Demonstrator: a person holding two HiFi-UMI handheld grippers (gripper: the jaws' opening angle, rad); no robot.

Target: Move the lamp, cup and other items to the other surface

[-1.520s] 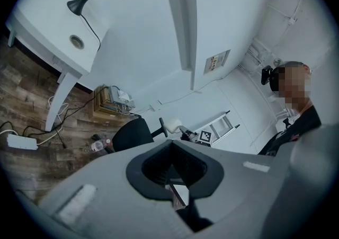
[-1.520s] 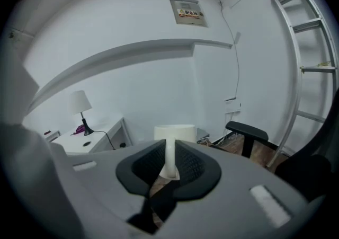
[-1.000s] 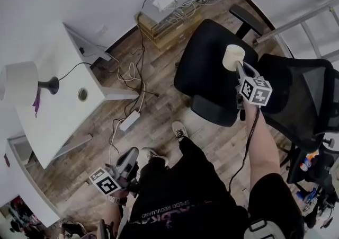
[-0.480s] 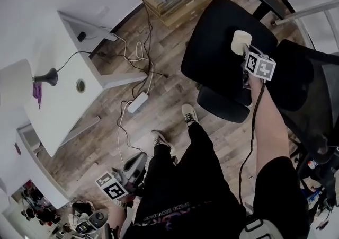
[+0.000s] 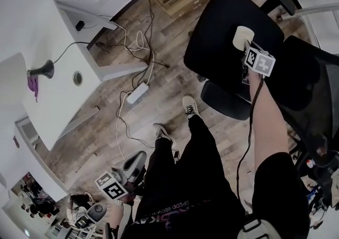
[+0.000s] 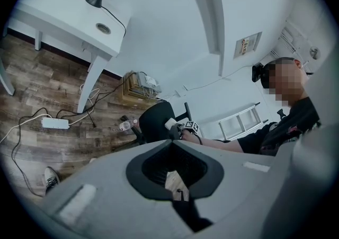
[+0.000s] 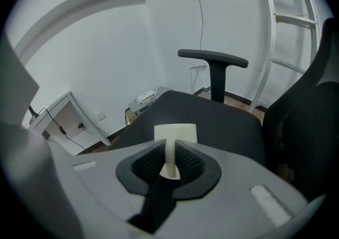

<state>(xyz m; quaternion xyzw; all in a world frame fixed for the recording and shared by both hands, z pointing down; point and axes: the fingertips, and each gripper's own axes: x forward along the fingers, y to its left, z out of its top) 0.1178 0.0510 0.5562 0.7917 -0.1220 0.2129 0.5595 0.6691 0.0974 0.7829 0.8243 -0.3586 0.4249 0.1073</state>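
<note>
The right hand-held gripper is clamped on the cup. Its jaws pinch a thin cream strip of the cup that runs back between the pads. I cannot tell whether that strip is a handle or the wall.

The cup's body sits just past the jaw tips. It stands about upright, long axis vertical and mouth up, and the head view shows its pale rim as an oval. It is over the black chair seat, near the seat's back edge. No view shows whether its foot touches the seat.

Beyond the cup, an armrest stands at the far side of the seat. The mesh backrest is close beside this hand-held gripper, on the person's right. The arm holding it reaches out from the person's right shoulder and slopes down toward the seat.

The left hand-held gripper is low by the person's left leg, well apart from the right one. Its jaw tips meet with nothing between them, and it points across the wooden floor toward the chair.

A white power strip lies with its cables on the floor between the two hand-held grippers. The white bench stands well apart from both, across the floor. The lamp is on it, with its dark round foot on the bench top and its stem leaning away from the chair. A small purple thing lies just beside the lamp's foot.
</note>
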